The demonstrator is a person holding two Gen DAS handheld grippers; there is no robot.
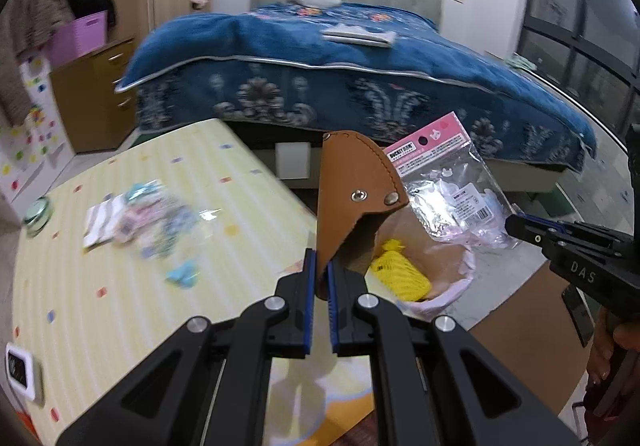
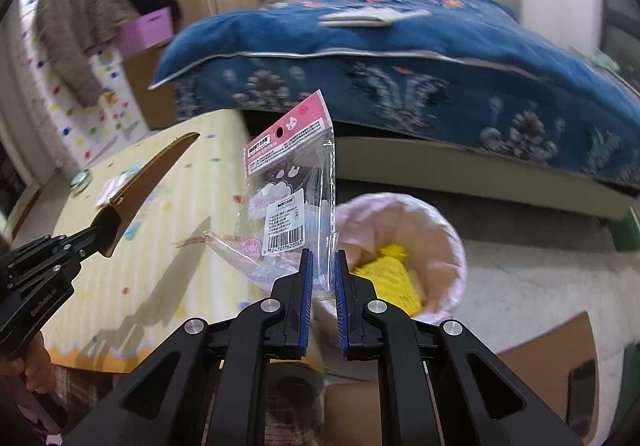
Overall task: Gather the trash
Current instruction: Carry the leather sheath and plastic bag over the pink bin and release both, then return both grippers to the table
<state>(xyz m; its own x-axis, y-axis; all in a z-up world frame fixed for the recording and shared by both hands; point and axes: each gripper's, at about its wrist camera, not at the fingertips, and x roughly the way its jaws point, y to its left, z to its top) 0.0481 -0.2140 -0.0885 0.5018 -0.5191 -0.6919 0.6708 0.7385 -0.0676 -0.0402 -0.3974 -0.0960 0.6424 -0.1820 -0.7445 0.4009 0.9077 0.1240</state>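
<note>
My left gripper (image 1: pixel 320 270) is shut on a brown leather sheath (image 1: pixel 356 194) with two metal snaps, held upright beside the table edge; the sheath (image 2: pixel 148 186) and left gripper (image 2: pixel 86 246) also show at the left of the right wrist view. My right gripper (image 2: pixel 323 266) is shut on a clear plastic package with a pink header (image 2: pixel 292 186), hanging just left of a pink-lined trash bin (image 2: pixel 452 246) on the floor. In the left wrist view the package (image 1: pixel 448 182) hangs past the bin (image 1: pixel 448 286), gripped by the right gripper (image 1: pixel 516 224). Something yellow (image 2: pixel 392 278) lies inside the bin.
A table with a yellow striped cloth (image 1: pixel 120 286) carries several small packets (image 1: pixel 152 222), a round green dish (image 1: pixel 38 212) and a white device (image 1: pixel 22 370). A bed with a blue blanket (image 1: pixel 360 78) stands behind. Cardboard (image 2: pixel 540 366) lies on the floor by the bin.
</note>
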